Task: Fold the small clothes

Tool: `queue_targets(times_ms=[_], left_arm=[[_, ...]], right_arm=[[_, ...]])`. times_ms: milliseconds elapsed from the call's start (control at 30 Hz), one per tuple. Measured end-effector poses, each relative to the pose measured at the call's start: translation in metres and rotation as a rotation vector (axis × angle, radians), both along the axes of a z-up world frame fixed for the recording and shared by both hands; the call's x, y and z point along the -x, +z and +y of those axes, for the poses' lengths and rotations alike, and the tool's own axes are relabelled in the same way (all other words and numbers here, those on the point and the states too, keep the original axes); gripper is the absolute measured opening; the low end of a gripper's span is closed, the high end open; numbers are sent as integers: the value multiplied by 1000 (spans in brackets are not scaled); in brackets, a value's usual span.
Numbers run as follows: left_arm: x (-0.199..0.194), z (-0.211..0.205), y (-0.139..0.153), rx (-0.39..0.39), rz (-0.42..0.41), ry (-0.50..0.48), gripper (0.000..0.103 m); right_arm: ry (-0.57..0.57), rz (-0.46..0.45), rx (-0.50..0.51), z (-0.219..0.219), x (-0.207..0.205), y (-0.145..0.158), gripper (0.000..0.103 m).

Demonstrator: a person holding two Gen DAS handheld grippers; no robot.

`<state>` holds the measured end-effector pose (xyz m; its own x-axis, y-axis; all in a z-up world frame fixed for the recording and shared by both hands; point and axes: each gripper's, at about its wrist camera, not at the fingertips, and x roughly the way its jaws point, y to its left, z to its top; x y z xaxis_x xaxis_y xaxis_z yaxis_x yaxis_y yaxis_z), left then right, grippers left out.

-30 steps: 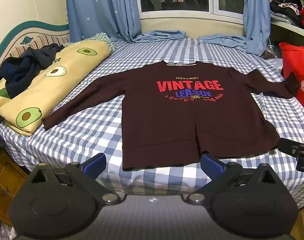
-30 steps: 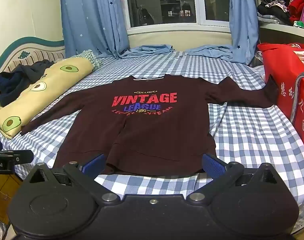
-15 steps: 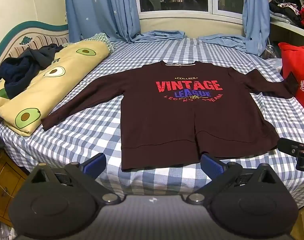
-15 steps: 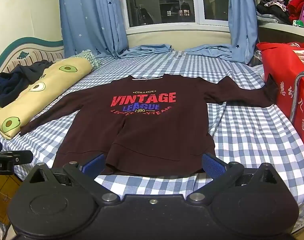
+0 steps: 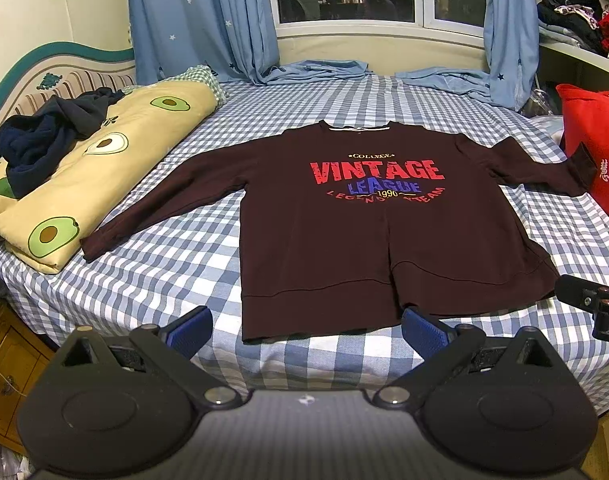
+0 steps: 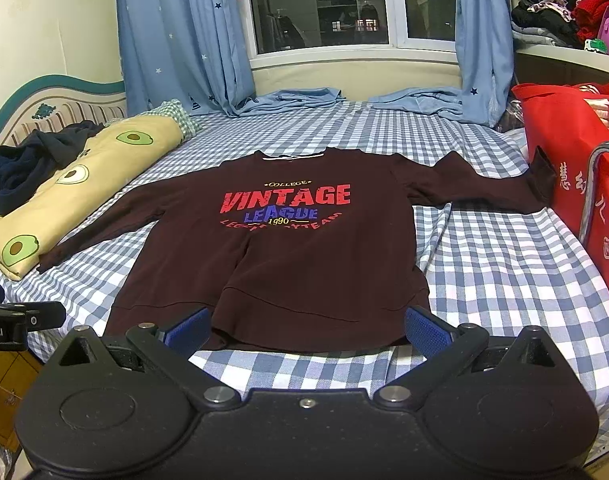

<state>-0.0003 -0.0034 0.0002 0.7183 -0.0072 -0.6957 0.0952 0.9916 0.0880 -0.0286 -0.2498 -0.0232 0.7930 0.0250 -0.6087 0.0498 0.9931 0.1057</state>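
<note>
A dark maroon long-sleeved sweatshirt (image 5: 368,240) with a red "VINTAGE LEAGUE" print lies flat, face up, on the blue checked bed (image 5: 176,264), sleeves spread to both sides. It also shows in the right wrist view (image 6: 304,264). My left gripper (image 5: 304,330) is open and empty, held just before the hem's near left part. My right gripper (image 6: 306,330) is open and empty, just before the hem's near right part. The right sleeve cuff (image 6: 542,176) rests against a red bag.
A folded yellow avocado-print quilt (image 5: 92,176) with dark clothes (image 5: 44,140) on it lies at the bed's left. A red bag (image 6: 576,168) stands at the right edge. Blue curtains (image 5: 200,20) and a window are behind. A wooden cabinet (image 5: 4,368) is at lower left.
Both grippers have drifted slightly; the sweatshirt lies as before. Both grippers stay open and empty.
</note>
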Motion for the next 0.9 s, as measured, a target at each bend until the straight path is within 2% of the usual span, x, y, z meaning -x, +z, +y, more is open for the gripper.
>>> queue_targets(times_ms=[767, 900], left_arm=[[-9, -12, -5, 2, 11, -5, 102], [-12, -3, -6, 8, 13, -10, 102]], right_arm=[[-7, 5, -2, -6, -5, -4, 103], [-12, 8, -1, -4, -9, -8, 103]])
